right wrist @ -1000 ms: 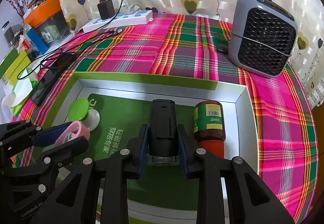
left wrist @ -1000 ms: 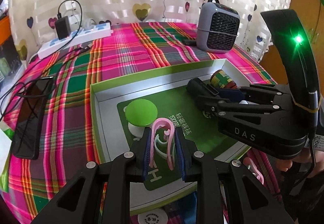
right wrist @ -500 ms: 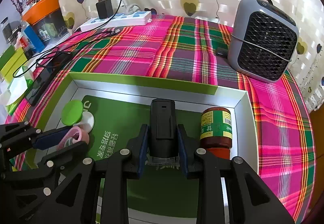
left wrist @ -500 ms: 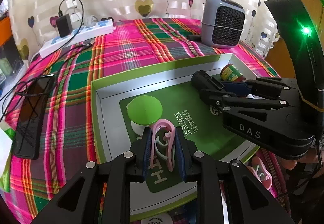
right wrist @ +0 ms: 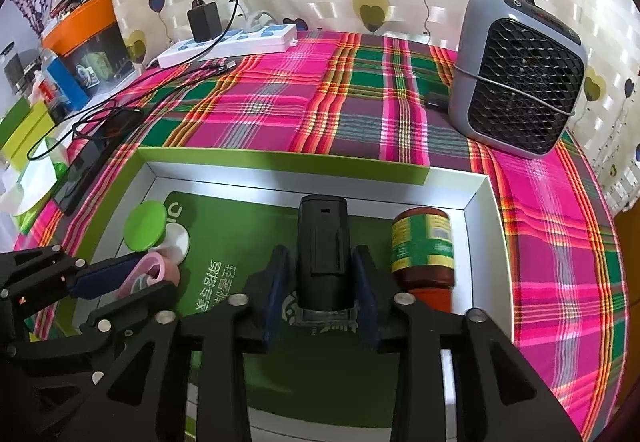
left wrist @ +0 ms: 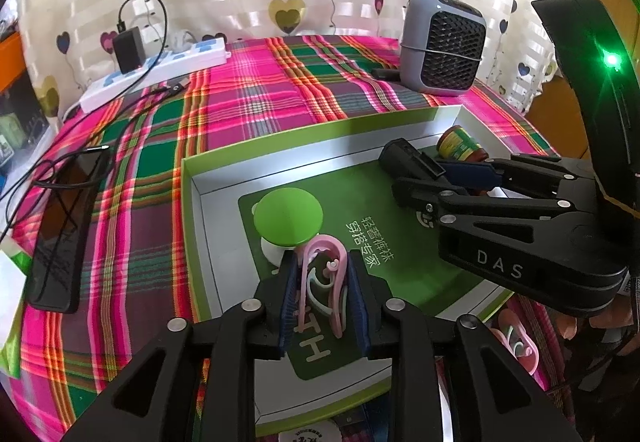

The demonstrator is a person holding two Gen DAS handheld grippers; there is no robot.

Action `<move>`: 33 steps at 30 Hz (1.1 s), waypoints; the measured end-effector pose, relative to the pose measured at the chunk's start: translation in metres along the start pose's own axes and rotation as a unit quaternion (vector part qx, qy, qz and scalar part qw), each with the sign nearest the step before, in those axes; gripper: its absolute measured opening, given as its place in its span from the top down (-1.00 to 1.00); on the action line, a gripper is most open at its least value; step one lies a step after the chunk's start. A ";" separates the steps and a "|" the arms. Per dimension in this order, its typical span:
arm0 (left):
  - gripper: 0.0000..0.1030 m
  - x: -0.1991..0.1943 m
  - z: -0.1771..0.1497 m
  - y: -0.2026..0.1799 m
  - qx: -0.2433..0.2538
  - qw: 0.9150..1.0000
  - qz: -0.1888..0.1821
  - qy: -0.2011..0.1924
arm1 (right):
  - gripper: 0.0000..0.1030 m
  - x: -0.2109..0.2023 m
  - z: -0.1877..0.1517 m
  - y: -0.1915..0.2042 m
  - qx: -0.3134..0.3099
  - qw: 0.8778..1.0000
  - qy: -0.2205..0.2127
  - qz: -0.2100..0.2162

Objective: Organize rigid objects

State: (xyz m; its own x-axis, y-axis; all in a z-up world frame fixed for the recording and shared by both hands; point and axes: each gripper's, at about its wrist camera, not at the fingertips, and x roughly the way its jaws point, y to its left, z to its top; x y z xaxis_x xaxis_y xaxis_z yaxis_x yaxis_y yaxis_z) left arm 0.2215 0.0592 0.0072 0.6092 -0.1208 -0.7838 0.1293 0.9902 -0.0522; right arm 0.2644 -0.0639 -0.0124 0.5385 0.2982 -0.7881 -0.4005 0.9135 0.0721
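The pink clip (left wrist: 323, 274) is clamped in the left gripper (left wrist: 324, 292) over the green box (left wrist: 304, 134) (near its green-capped piece (left wrist: 288, 216)); the right gripper (right wrist: 322, 294) clamps a black cylinder (right wrist: 323, 242) beside the jar (right wrist: 422, 246). Lower each gently before releasing.

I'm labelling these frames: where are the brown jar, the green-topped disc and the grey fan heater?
brown jar (right wrist: 423, 247), right wrist view, yellow-green label.
green-topped disc (left wrist: 288, 216), left wrist view, top face.
grey fan heater (right wrist: 524, 82), right wrist view, black front grille.

Left gripper (left wrist: 323, 294) and right gripper (right wrist: 322, 294), jaws clamped, side by side.
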 end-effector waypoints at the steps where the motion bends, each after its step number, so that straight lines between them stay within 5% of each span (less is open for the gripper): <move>1: 0.42 0.000 0.000 0.000 0.000 1.000 -0.001 -0.001 | 0.26 0.000 -0.001 0.000 0.000 1.000 0.000 0.001; 5: 0.34 -0.001 0.000 0.000 -0.002 1.000 -0.001 -0.002 | 0.23 -0.002 -0.001 0.000 0.005 1.000 -0.003 0.001; 9: 0.27 -0.003 0.000 -0.001 -0.004 1.000 0.003 -0.003 | -0.01 -0.005 -0.002 -0.001 0.011 1.000 -0.009 0.000; 33: 0.26 -0.058 -0.021 -0.006 -0.022 0.999 0.004 -0.045 | -0.02 -0.055 -0.022 0.003 0.036 0.998 -0.054 0.006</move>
State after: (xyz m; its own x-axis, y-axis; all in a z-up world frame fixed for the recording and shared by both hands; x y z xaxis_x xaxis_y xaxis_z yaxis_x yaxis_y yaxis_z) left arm 0.1688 0.0618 0.0402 0.6782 -0.1162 -0.7256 0.0911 0.9931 -0.0740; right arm 0.2174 -0.0837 0.0182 0.6126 0.3348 -0.7160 -0.3557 0.9257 0.1285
